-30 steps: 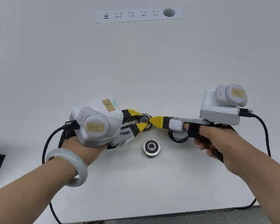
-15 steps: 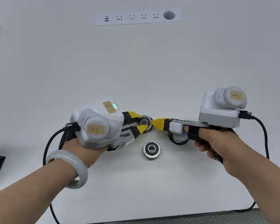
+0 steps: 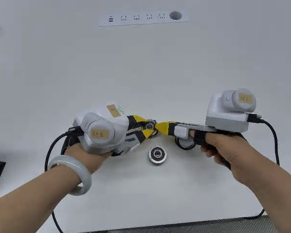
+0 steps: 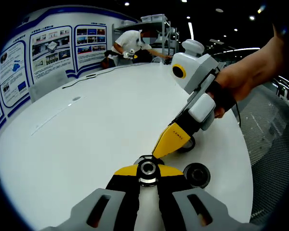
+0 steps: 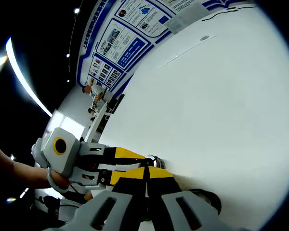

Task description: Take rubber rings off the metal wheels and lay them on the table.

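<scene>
**Ring removal in progress at the near edge of the table**

The left gripper (image 3: 145, 128) was clenched on a small silver metal wheel (image 4: 148, 168) and held it just above the white table (image 3: 208, 58), near the middle of its near edge. The right gripper (image 5: 147, 174) came from the opposite side with its yellow jaws pressed together, and their tip touched the rim of this wheel. I could not tell whether rubber was caught between them.

A second metal wheel (image 3: 157, 154) with a dark rim lay flat on the table, just beside the held one and closer to the near edge. A loose black rubber ring (image 3: 185, 143) lay under the right gripper, so I judged that at least one ring was already off.

The step in hand seemed to be the peeling of the ring from the held wheel. The next move probably called for a firm hold by the left gripper while the right one drew the rubber over the rim and laid it beside the loose ring.
</scene>
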